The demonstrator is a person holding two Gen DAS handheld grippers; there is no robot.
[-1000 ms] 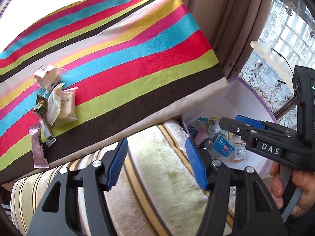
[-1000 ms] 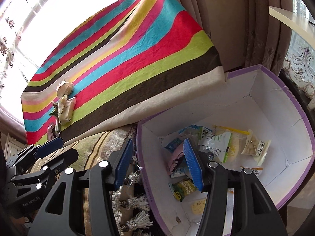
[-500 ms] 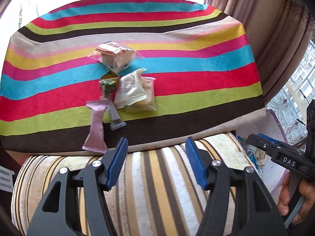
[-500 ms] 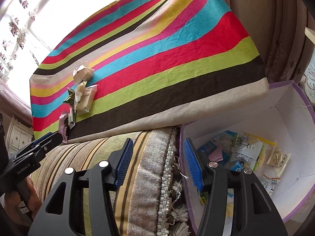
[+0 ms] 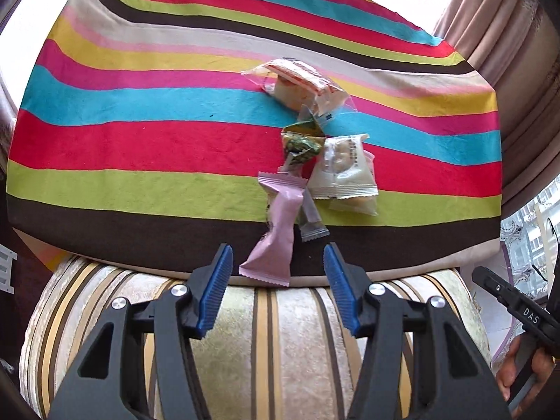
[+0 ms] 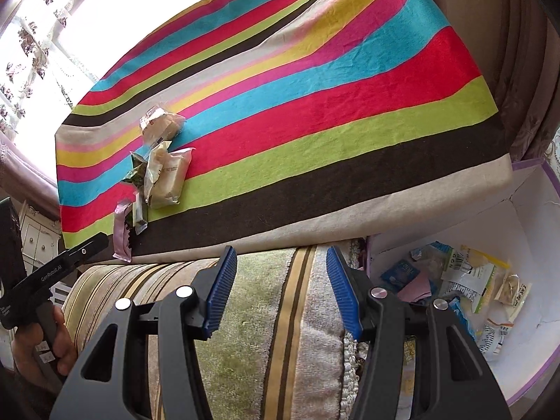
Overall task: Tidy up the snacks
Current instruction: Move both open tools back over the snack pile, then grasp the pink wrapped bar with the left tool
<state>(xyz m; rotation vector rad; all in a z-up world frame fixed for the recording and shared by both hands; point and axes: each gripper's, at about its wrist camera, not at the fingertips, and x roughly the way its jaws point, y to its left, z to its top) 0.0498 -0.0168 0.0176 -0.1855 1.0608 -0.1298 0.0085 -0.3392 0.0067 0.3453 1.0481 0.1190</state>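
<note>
On the left half of the striped cloth (image 5: 175,147) the fabric lies bare from its left edge up to a small cluster of snack packets right of centre. The left gripper (image 5: 278,269) hangs over the near edge of the cloth; its jaws have just been closing a little and stand apart with nothing pressed between the blue pads (image 5: 217,290). The near end of the pink wrapper (image 5: 276,234) lies in the gap between the fingertips, touching neither pad, and reaches the cloth's pale near hem. Just right of it lies a narrow grey sachet (image 5: 309,224), and behind that a green twisted packet (image 5: 301,143). Two pale biscuit packets (image 5: 344,171) overlap on the red and green stripes, and a clear pack with red print (image 5: 301,84) lies furthest away on the blue and pink stripes. Right of the cluster the cloth is bare to its right edge, with curtains (image 5: 507,35) beyond it.

Below the cloth's near edge runs a striped cushion (image 6: 280,332). The right gripper (image 6: 281,273) hovers over it with its jaws apart and nothing between them. Further right, beside the cushion's fringed end, a white box with a purple rim (image 6: 525,227) stands open, with a loose heap of snack packets (image 6: 455,280) on its floor and bare floor towards its right wall.
</note>
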